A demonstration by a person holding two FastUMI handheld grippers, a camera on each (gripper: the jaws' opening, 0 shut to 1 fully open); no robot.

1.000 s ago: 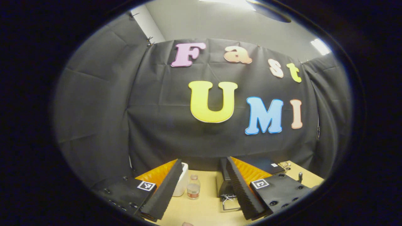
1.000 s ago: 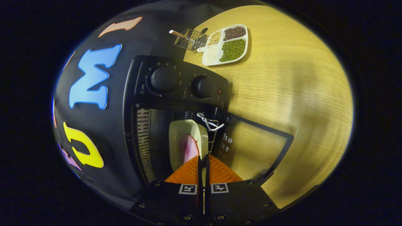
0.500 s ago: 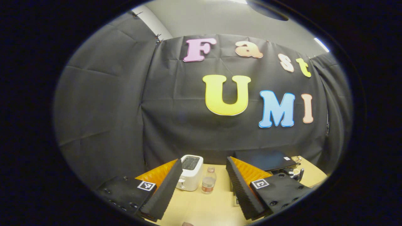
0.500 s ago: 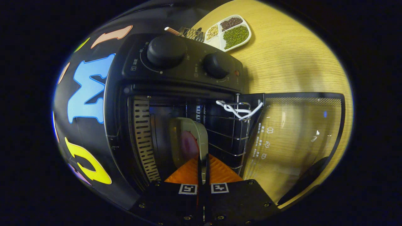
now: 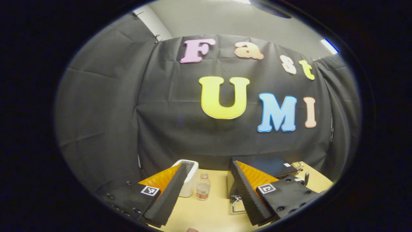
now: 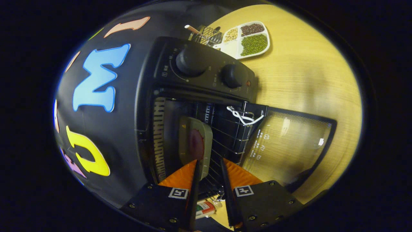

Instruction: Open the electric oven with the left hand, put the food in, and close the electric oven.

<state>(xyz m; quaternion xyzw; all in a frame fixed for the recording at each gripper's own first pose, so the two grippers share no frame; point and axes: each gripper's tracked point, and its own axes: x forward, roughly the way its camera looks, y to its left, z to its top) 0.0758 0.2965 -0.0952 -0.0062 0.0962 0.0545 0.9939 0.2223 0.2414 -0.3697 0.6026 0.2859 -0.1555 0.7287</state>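
- Inside the electric oven (image 6: 199,96), on its wire rack (image 6: 231,135), sat the dish (image 6: 196,145) of food (image 6: 196,145), its long axis running toward 12 o'clock from the right gripper (image 6: 208,180).
- That claw's fingers stood narrowly apart, and whether one finger touched the dish's near rim, I cannot tell.
- Its glass door (image 6: 289,145) lay swung out toward 3 o'clock, which I judge must be closed next.
- By the task, that falls to the left gripper (image 5: 206,190), spread wide and empty, facing a toaster (image 5: 190,178) and bottle (image 5: 202,191) on the table (image 5: 209,212).
- At 1 o'clock beyond the oven lay a divided tray (image 6: 249,40) and a wire holder (image 6: 206,33).
- Withdrawing past the rack looked like the only snag.
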